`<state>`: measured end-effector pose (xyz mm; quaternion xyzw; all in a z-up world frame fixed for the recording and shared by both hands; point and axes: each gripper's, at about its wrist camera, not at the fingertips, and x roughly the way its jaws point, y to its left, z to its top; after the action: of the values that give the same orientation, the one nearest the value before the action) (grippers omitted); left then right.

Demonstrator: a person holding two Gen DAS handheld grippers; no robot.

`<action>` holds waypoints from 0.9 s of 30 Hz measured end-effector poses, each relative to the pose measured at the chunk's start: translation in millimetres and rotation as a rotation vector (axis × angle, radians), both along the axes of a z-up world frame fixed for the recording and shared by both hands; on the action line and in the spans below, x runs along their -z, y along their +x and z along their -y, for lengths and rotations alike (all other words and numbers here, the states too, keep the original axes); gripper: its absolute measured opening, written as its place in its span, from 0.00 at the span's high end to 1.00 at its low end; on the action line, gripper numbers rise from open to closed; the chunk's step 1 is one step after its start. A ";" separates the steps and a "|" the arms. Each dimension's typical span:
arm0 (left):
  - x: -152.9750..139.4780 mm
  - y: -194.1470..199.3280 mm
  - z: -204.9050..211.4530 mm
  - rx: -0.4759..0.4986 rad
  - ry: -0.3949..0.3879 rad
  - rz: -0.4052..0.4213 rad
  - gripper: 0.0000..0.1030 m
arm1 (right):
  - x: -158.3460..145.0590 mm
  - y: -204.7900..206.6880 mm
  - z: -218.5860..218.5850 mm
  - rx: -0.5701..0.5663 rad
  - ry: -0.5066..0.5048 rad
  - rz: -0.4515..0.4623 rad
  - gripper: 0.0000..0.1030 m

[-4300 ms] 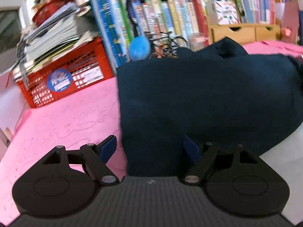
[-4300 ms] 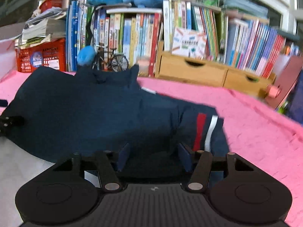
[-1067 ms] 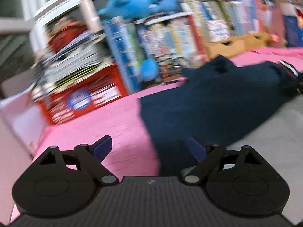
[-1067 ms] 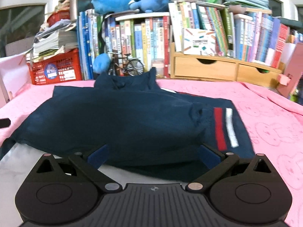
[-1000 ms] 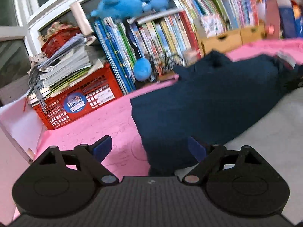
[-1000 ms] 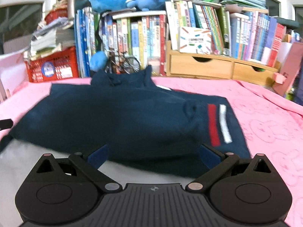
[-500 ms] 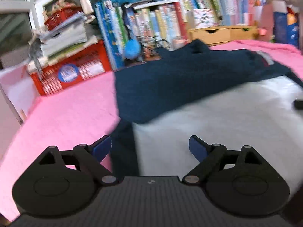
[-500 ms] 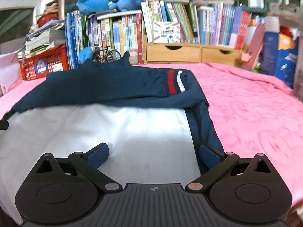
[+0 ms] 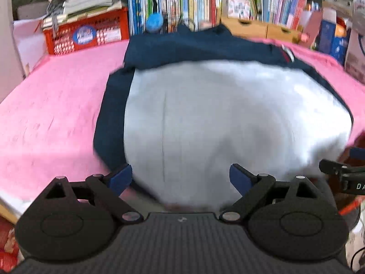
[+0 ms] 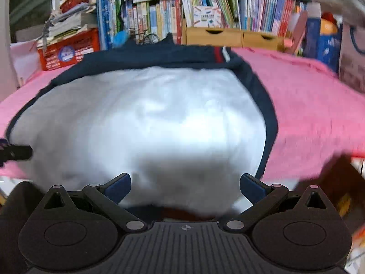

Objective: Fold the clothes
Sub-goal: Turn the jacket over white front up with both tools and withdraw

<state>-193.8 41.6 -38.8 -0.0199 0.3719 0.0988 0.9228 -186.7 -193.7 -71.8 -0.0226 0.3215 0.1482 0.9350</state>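
Navy garment (image 9: 196, 45) with a white panel (image 9: 228, 118) spread flat on the pink cloth (image 9: 52, 105) of the bench, filling the middle of both frames. Navy upper part bunched or folded across the top centre, just in front of the bookshelf (image 10: 205, 6); red and white stripes (image 10: 220, 54) showing at the upper right of the fabric. Navy side strips running down the left edge in the left view and the right edge in the right view. White panel blurred; near edge apparently hanging over the bench front.

Left tool (image 9: 180, 177) at bottom centre, jaws wide, nothing between them, above the near hem. Right tool (image 10: 184, 186) likewise wide and empty; also glimpsed at the right edge of the left view.

Judged: partly folded at most. Sleeves look tucked in over the top, yet the body lies full length. Lengthwise fold of the body seemingly left to do, starting from a grip on the near hem.
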 end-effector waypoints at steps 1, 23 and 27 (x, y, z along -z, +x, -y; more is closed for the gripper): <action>1.2 -9.4 4.5 -0.005 0.010 -0.006 0.09 | 0.2 -11.6 0.6 -0.004 0.009 0.001 0.00; 5.9 -98.6 21.4 0.039 -0.019 0.044 0.05 | -6.5 -131.8 -12.1 -0.098 0.037 0.097 0.00; 10.0 -97.3 23.9 0.046 -0.011 0.022 0.05 | -1.2 -130.3 -11.9 -0.090 0.038 0.081 0.00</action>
<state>-291.1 17.7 -48.8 -0.0176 0.3625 0.0751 0.9288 -317.0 -181.9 -70.6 -0.0254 0.2793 0.1952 0.9398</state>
